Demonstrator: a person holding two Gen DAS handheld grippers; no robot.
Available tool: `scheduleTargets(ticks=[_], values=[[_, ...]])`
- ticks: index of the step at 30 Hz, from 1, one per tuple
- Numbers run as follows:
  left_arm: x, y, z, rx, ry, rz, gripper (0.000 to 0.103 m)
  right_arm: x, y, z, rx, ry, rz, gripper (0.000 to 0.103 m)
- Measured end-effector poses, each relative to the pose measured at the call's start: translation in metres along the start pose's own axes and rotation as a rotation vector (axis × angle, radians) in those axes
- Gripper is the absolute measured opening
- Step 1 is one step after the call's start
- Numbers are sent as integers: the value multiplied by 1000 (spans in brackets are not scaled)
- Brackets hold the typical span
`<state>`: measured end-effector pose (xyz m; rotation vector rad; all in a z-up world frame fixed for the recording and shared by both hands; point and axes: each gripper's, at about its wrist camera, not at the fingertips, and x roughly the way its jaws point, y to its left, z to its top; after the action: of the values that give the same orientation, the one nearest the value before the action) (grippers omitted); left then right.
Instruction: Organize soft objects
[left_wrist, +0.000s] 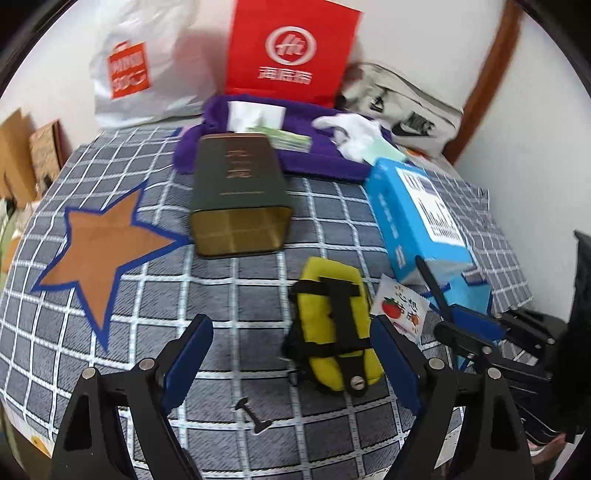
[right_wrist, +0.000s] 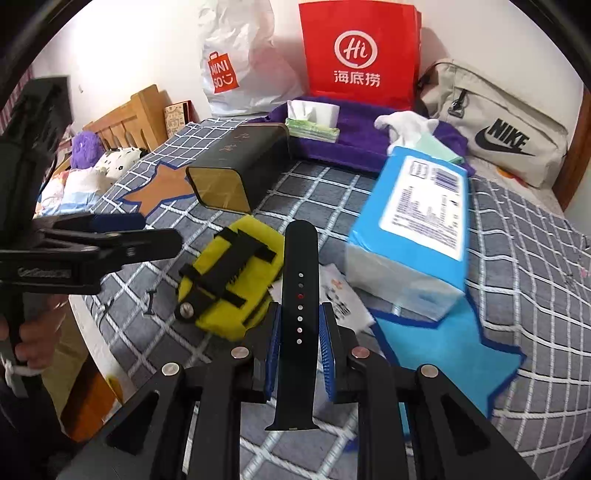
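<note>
With the right gripper (right_wrist: 299, 332) clamped on the black watch strap (right_wrist: 298, 295) at lower centre, and the left gripper (left_wrist: 291, 354) wide open and empty, carry the strap steadily, clear of the yellow pouch (right_wrist: 229, 280).

Right gripper (right_wrist: 300, 332): jaws narrowed, blue pads clamped on both edges of a black strap (right_wrist: 297, 295), tilted downward. Left gripper (left_wrist: 291, 354): jaws spread wide, nothing between the pads, tilted downward. Left hand (right_wrist: 26, 339) wraps its handle.
</note>
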<state>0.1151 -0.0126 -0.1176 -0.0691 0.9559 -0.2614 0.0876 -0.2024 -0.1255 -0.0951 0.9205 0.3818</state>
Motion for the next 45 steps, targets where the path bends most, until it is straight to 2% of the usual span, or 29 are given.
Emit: scheduleTargets(ticks=[4, 10, 13, 14, 15, 17, 26, 29, 32, 34, 45], values=[[13, -24, 1, 60, 26, 23, 79, -5, -16, -14, 23, -8, -32, 20], [33, -48, 0, 135, 64, 89, 63, -2, -48, -32, 70, -5, -64, 20], [43, -54, -1, 164, 75, 150, 49, 3, -60, -36, 98, -1, -58, 20], [45, -54, -1, 171, 78, 170, 37, 4, -61, -37, 98, 1, -54, 20], [48, -54, -1, 179, 83, 191, 34, 7, -62, -38, 99, 5, -52, 20], [48, -51, -2, 180, 81, 194, 32, 12, -61, -39, 97, 12, -53, 20], [55, -51, -2, 168, 84, 193, 34, 20, -62, -42, 94, 1, -24, 22], [52, -48, -1, 165, 71, 196, 23, 21, -64, -42, 106, -10, -21, 21], [41, -37, 1, 117, 60, 132, 22, 17, -61, -41, 87, -14, -27, 20], [37, -30, 1, 93, 54, 115, 22, 14, -59, -40, 87, -15, -24, 20], [10, 2, 1, 21, 2, 110, 22, -5, -46, -32, 84, -39, 11, 20]])
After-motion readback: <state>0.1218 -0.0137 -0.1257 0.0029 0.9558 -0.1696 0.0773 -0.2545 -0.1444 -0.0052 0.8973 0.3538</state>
